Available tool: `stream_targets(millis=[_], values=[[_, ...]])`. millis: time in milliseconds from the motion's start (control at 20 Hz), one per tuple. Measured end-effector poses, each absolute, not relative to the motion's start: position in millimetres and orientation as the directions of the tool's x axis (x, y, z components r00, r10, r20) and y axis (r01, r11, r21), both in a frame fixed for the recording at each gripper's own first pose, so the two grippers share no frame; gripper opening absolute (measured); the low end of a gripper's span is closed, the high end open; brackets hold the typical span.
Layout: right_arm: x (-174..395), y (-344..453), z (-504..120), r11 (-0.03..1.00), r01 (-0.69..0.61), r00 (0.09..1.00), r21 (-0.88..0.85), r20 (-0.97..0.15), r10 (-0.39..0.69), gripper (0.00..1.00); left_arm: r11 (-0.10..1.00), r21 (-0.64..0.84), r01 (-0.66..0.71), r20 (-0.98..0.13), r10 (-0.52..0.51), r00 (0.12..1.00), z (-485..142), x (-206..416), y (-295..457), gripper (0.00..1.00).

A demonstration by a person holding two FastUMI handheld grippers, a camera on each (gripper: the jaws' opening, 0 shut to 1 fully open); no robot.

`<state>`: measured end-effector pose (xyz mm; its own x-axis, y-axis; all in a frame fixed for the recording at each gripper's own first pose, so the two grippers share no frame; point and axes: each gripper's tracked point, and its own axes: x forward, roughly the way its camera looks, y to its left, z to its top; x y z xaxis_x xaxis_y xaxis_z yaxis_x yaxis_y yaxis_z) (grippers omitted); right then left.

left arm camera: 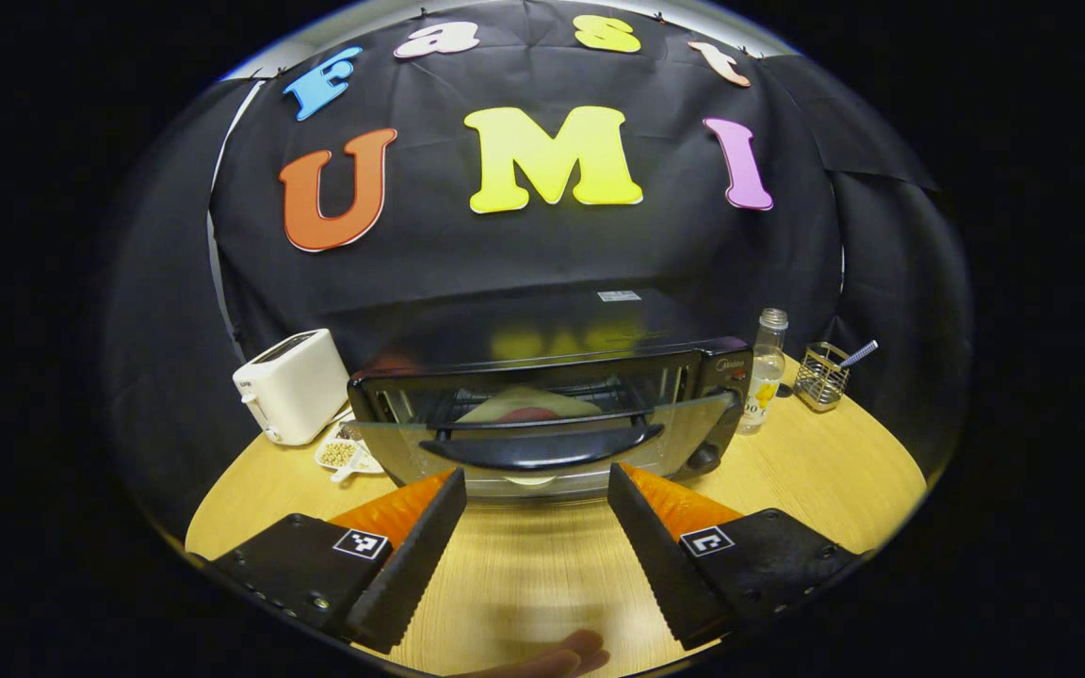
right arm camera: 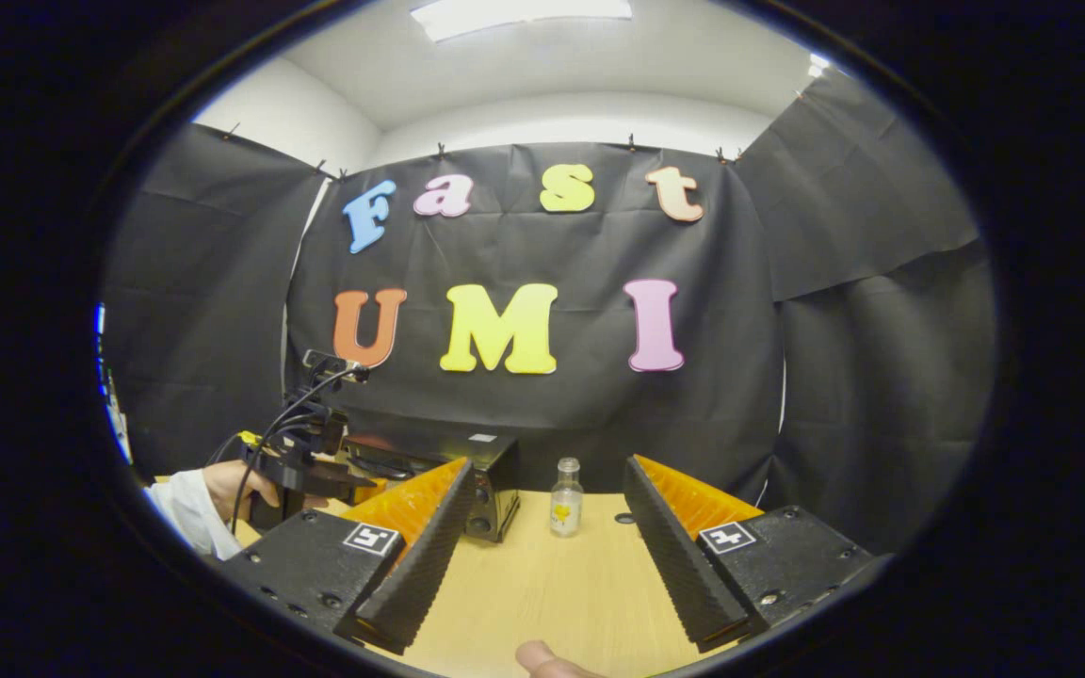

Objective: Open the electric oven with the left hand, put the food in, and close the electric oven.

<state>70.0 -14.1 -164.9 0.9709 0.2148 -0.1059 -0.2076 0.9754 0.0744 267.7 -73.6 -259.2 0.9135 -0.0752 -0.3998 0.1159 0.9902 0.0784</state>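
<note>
The black electric oven (left arm camera: 693, 372) stands at the middle of the round wooden table (left arm camera: 825, 471). Its glass door (left arm camera: 392, 452) hangs partly open, tilted toward me, with the dark handle (left arm camera: 542, 450) across it. Inside, on the rack, lies food (left arm camera: 528, 411): a pale sheet with something red on it. My left gripper (left arm camera: 537, 473) is open just in front of the handle, its fingers apart from it and holding nothing. In the right gripper view, my right gripper (right arm camera: 550, 463) is open and empty over the table, right of the oven (right arm camera: 491, 490). The left gripper (right arm camera: 302, 466) shows there in a white-sleeved hand.
A white toaster (left arm camera: 290, 384) and a small dish of beans (left arm camera: 340, 455) sit left of the oven. At its right stand a clear bottle (left arm camera: 766, 372) (right arm camera: 566, 508) and a wire holder (left arm camera: 823, 375) with a utensil. Bare tabletop lies beneath both grippers.
</note>
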Motion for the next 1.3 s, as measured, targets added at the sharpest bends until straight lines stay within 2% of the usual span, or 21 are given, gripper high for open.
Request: stream_targets(millis=[50, 100, 150, 250, 300, 400, 500, 550, 600, 750, 800, 900, 1100, 1150, 1200, 1250, 1300], values=[[66.9, -13.8, -162.9, 0.976, -0.205, 0.972, 0.074, -0.106, 0.212, 1.0, 0.99, 0.077, 0.117, -0.396, -0.077, 0.915, -258.3, 263.4, -72.9, 0.97], [63.6, -12.8, -163.2, 0.977, -0.2, 0.972, 0.076, -0.11, 0.207, 0.96, 0.99, 0.079, 0.119, -0.387, -0.08, 0.919, -253.9, 255.8, -72.8, 0.97], [60.7, -13.6, -162.6, 0.978, -0.193, 0.973, 0.081, -0.114, 0.201, 1.0, 0.989, 0.08, 0.123, -0.364, -0.086, 0.927, -247.0, 248.4, -71.9, 0.97], [53.1, -15.9, -161.0, 0.982, -0.17, 0.976, 0.085, -0.121, 0.179, 0.96, 0.989, 0.077, 0.125, -0.31, -0.095, 0.946, -229.2, 225.8, -71.2, 0.97], [48.8, -17.2, -160.3, 0.984, -0.158, 0.978, 0.088, -0.124, 0.168, 1.0, 0.991, 0.075, 0.109, -0.284, -0.083, 0.955, -218.8, 211.9, -67.7, 0.96], [39.8, -18.9, -158.8, 0.985, -0.141, 0.979, 0.097, -0.133, 0.153, 0.96, 0.995, 0.067, 0.07, -0.229, -0.053, 0.972, -198.4, 183.3, -57.1, 0.96], [27.8, -22.1, -159.7, 0.986, -0.126, 0.979, 0.108, -0.147, 0.141, 1.0, 0.998, 0.04, 0.038, -0.181, -0.03, 0.983, -179.3, 150.5, -49.6, 0.96], [22.0, -22.9, -158.4, 0.986, -0.122, 0.979, 0.114, -0.149, 0.138, 0.96, 0.999, 0.022, 0.035, -0.16, -0.031, 0.987, -169.9, 131.6, -48.8, 0.96], [15.1, -22.0, -156.2, 0.985, -0.129, 0.979, 0.119, -0.146, 0.145, 1.0, 0.999, 0.003, 0.035, -0.135, -0.034, 0.99, -157.8, 112.6, -47.0, 0.96], [-6.7, -15.7, -147.4, 0.977, -0.164, 0.974, 0.14, -0.136, 0.183, 1.0, 0.999, -0.032, 0.038, -0.081, -0.041, 0.996, -131.7, 61.5, -42.2, 0.96], [-12.7, -15.8, -145.1, 0.975, -0.167, 0.973, 0.145, -0.135, 0.186, 0.96, 0.999, -0.03, 0.029, -0.077, -0.031, 0.997, -126.3, 46.4, -37.1, 0.96], [-27.7, -15.7, -131.0, 0.97, -0.18, 0.974, 0.161, -0.106, 0.199, 1.0, 1.0, -0.028, 0.004, -0.057, -0.005, 0.998, -113.2, 16.2, -28.1, 0.96], [-54.8, -10.4, -101.8, 0.96, -0.231, 0.972, 0.157, -0.01, 0.235, 1.0, 0.999, 0.001, -0.04, 0.036, 0.04, 0.999, -83.2, -40.9, -17.6, 0.96], [-59.0, -12.4, -95.5, 0.963, -0.224, 0.974, 0.15, 0.008, 0.226, 1.0, 0.999, 0.007, -0.044, 0.053, 0.043, 0.998, -80.5, -52.4, -16.8, 0.96], [-61.0, -14.7, -94.3, 0.968, -0.208, 0.978, 0.143, 0.011, 0.209, 0.96, 0.999, 0.006, -0.045, 0.065, 0.044, 0.997, -78.2, -60.6, -17.2, 0.96], [-62.0, -17.3, -94.9, 0.972, -0.191, 0.981, 0.139, 0.009, 0.192, 1.0, 0.999, 0.005, -0.043, 0.072, 0.042, 0.997, -75.5, -67.1, -18.0, 0.96], [-63.3, -15.3, -96.6, 0.974, -0.18, 0.983, 0.139, -0.002, 0.182, 1.0, 0.999, 0.012, -0.036, 0.078, 0.035, 0.996, -72.7, -71.3, -19.5, 0.96]])
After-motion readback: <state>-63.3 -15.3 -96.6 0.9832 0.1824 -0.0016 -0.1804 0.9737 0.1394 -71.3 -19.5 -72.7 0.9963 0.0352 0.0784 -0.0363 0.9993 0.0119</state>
